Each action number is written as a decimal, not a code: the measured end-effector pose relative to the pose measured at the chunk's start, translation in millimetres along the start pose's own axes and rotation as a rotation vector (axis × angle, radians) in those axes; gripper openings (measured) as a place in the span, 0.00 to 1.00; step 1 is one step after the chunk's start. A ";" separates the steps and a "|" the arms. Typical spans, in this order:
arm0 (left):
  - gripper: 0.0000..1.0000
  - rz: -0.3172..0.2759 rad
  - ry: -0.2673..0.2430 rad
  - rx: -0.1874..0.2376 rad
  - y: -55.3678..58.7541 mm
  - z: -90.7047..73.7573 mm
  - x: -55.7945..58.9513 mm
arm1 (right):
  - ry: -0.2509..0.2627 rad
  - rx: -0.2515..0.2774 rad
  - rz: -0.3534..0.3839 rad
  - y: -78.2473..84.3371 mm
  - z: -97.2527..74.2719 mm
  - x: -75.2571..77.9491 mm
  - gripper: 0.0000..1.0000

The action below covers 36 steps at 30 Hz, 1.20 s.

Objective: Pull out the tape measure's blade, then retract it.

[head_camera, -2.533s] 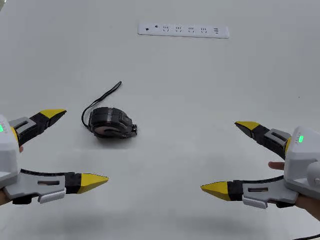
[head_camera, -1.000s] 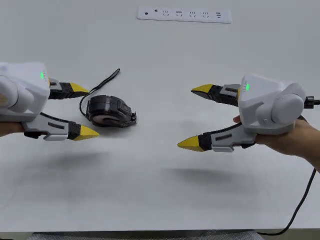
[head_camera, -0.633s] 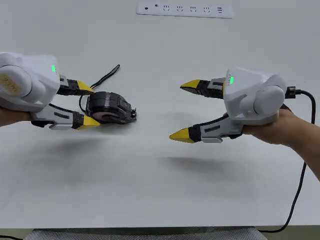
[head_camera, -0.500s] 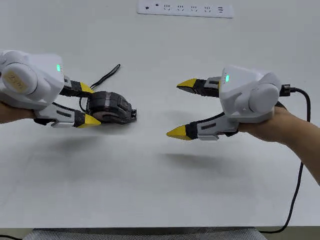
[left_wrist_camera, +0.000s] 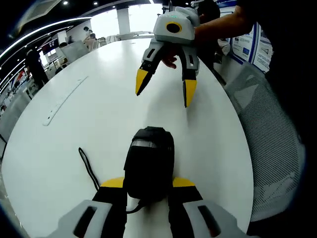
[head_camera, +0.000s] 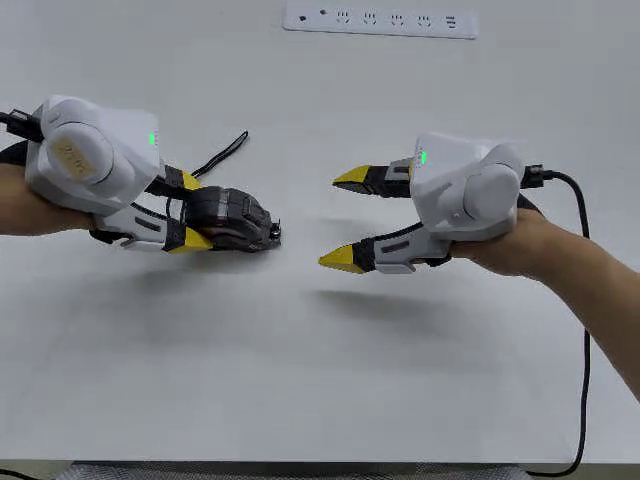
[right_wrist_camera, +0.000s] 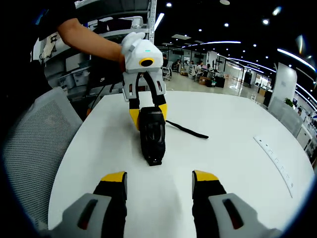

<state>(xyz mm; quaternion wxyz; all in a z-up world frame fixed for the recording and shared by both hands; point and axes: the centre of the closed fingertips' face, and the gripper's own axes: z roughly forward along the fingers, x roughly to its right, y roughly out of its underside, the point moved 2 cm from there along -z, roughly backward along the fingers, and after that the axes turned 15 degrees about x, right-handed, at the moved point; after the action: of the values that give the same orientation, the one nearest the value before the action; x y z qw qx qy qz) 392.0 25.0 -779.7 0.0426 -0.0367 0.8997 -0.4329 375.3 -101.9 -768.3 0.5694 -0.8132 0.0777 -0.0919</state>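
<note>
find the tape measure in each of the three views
Head view: tape measure left of centre, between the jaws of the left gripper.
Left gripper view: tape measure low centre, between that view's own jaws.
Right gripper view: tape measure at centre, ahead of that view's own jaws.
Shared landmark: white power strip, top of the head view, left in the left gripper view, right in the right gripper view.

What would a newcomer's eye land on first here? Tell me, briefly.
The black tape measure on the white table, with the left gripper and its jaws closed against the case's sides. Facing it from the other side, the right gripper hangs open above the table, yellow tips aimed at the case.
</note>
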 end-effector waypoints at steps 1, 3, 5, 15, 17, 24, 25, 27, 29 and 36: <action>0.29 0.001 0.000 -0.001 0.3 -0.1 0.0 | -0.004 0.001 0.000 0.1 2.1 -0.1 0.52; 0.28 0.002 -0.002 -0.005 0.7 -0.2 -0.1 | -0.012 0.003 0.002 0.3 7.0 -0.4 0.51; 0.28 0.007 -0.002 -0.006 1.0 -0.5 -0.2 | -0.019 0.004 0.007 0.9 11.8 -0.9 0.50; 0.28 0.031 -0.014 -0.017 0.6 -1.0 -0.3 | -0.052 -0.008 0.013 8.7 29.2 -2.8 0.45; 0.28 0.029 -0.015 -0.016 0.4 -0.8 -0.2 | -0.054 -0.011 0.014 10.1 31.3 -2.7 0.44; 0.28 0.015 -0.008 -0.008 0.2 0.4 -0.4 | -0.074 -0.022 0.008 13.3 40.1 -4.0 0.39; 0.28 0.014 -0.007 -0.007 0.2 0.6 -0.3 | -0.080 -0.025 0.001 14.2 41.7 -4.5 0.38; 0.28 0.016 -0.006 -0.007 0.2 0.8 -0.2 | -0.082 -0.029 0.000 15.4 43.5 -4.7 0.36; 0.28 0.015 -0.007 -0.006 0.2 1.0 0.0 | -0.086 -0.029 0.000 16.0 45.2 -5.4 0.36; 0.28 0.012 -0.007 -0.001 0.6 1.4 0.1 | -0.101 -0.028 -0.004 16.8 52.4 -6.0 0.29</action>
<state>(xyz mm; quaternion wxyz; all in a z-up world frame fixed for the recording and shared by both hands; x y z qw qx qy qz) 392.0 24.4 -781.1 0.0484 -0.0330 0.9000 -0.4319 381.6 -58.5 -802.0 0.5609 -0.8249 0.0485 -0.0510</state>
